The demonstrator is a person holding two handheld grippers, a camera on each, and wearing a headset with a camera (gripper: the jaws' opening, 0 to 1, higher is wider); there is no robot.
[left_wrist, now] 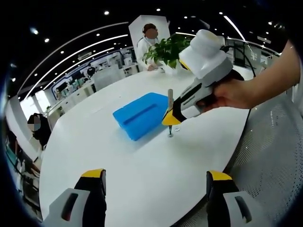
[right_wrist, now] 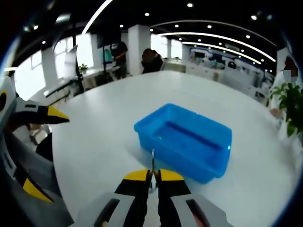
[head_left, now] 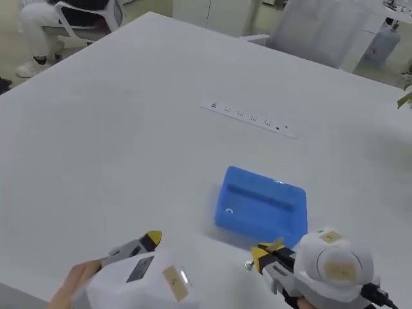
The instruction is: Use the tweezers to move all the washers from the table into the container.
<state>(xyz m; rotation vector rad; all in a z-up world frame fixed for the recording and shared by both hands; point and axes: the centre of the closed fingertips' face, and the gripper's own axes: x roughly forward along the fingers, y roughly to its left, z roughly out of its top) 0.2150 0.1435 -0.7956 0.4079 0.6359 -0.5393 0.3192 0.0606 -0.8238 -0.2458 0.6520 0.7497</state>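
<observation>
While the right gripper (right_wrist: 152, 176) pinches slim metal tweezers (right_wrist: 152, 161) in its jaws, tips at what looks like a small metal washer (left_wrist: 176, 128) just ahead, short of the blue plastic container (right_wrist: 180, 163), the left gripper (left_wrist: 156, 177) has jaws wide.

The broad white table (head_left: 129, 129) had a smooth, matt top with only a soft sheen. The blue rectangular plastic container (head_left: 261, 206) looked smooth and slightly glossy, with a bright glint on its far rim. The thin tweezers (right_wrist: 153, 160) looked like bare grey metal. The right gripper (right_wrist: 152, 176) and left gripper (left_wrist: 156, 175) had smooth white plastic shells and matt black, yellow-tipped jaws. The flat white power strip (head_left: 248, 117) looked like smooth plastic.
</observation>
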